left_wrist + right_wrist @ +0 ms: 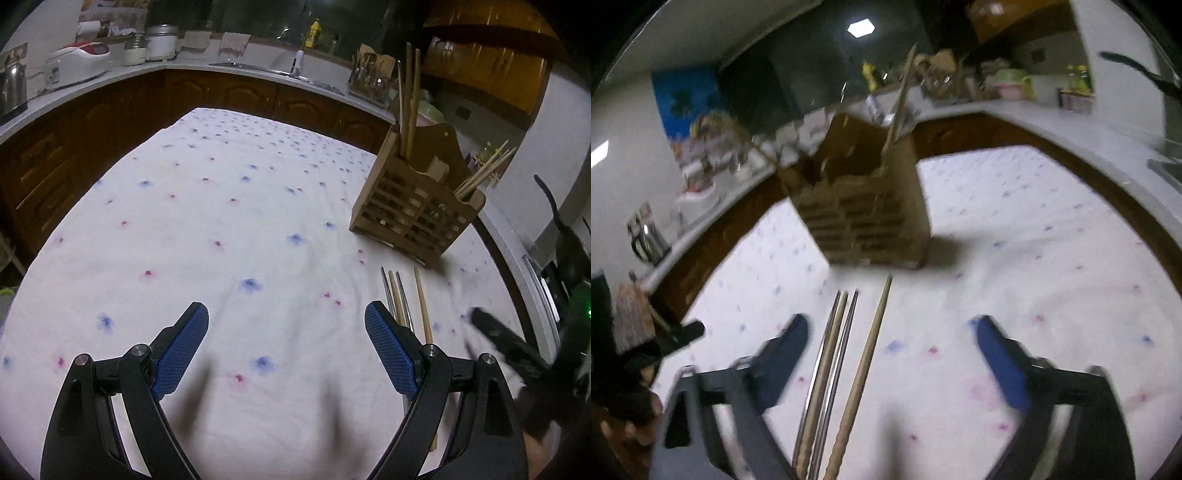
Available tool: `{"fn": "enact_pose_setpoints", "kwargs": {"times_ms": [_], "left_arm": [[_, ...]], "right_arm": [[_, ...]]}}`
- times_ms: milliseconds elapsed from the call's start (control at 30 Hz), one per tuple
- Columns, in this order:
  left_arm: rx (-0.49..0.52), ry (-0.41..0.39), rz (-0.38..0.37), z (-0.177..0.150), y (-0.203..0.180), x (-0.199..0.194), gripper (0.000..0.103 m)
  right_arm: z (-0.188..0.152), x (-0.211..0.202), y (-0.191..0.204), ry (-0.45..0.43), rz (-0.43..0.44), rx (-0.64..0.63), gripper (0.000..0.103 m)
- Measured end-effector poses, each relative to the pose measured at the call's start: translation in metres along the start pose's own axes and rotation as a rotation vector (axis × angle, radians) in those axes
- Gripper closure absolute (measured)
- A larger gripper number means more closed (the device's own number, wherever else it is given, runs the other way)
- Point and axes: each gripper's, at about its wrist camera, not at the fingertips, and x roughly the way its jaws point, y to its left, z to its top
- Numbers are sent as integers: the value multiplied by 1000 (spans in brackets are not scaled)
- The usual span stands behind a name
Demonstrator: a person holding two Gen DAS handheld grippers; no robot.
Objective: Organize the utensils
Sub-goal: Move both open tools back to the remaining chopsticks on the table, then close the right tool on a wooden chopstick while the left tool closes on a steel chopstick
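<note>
With your right gripper (892, 332) wide and empty, centre it over the chopsticks (846, 354) at lower middle before closing.

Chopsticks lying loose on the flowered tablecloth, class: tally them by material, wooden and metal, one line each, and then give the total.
Wooden chopsticks: 2
Metal chopsticks: 2
Total: 4, all lying side by side on the tablecloth, in front of the wooden utensil holder.
</note>
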Motion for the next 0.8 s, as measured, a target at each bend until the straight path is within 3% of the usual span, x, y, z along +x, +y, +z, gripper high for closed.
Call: {"fn": "enact_pose_setpoints", "kwargs": {"times_ms": [67, 133, 300, 467, 800], "left_arm": [[13, 9, -1, 1, -3, 1, 14], [32, 29, -12, 2, -9, 6, 14], [106, 85, -24, 5, -32, 22, 14], [171, 117, -13, 10, -59, 42, 14], [233, 175, 27, 17, -90, 88, 19]], "right_arm": [[-2, 21, 5, 58, 1, -13, 47], [-4, 42, 8, 110, -9, -18, 55], [-5, 71, 12, 190, -10, -57, 60], [-9, 62, 2, 224, -48, -108, 92], [-39, 0, -61, 207, -94, -27, 92]]}}
